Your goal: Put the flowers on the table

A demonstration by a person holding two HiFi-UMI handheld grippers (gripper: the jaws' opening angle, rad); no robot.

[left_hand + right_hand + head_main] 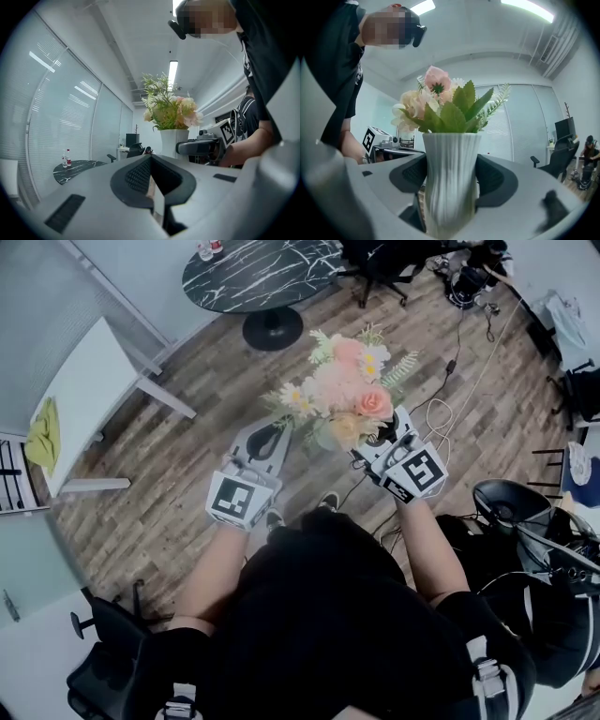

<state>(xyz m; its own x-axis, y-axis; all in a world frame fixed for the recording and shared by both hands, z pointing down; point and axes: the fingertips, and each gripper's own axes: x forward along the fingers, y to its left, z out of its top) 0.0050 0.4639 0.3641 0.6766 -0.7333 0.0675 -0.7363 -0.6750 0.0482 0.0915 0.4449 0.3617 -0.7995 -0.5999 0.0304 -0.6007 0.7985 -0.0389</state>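
Observation:
A bouquet of pink, peach and white flowers [349, 390] stands in a white ribbed vase [451, 178], held up in the air in front of the person. My right gripper [377, 448] is shut on the vase, one jaw on each side of its body, with the flowers [443, 105] rising above. My left gripper [270, 435] hovers just left of the bouquet, its jaws shut together on nothing. From the left gripper view [151, 161] the vase [173, 140] and the right gripper [200, 147] show ahead. A round black marble table [258, 273] stands far ahead.
A white rectangular table [89, 390] with a yellow cloth [44, 432] stands at the left. Two small bottles [66, 158] stand on the black marble table. Cables [450, 381] trail over the wood floor at the right, near office chairs [511, 502].

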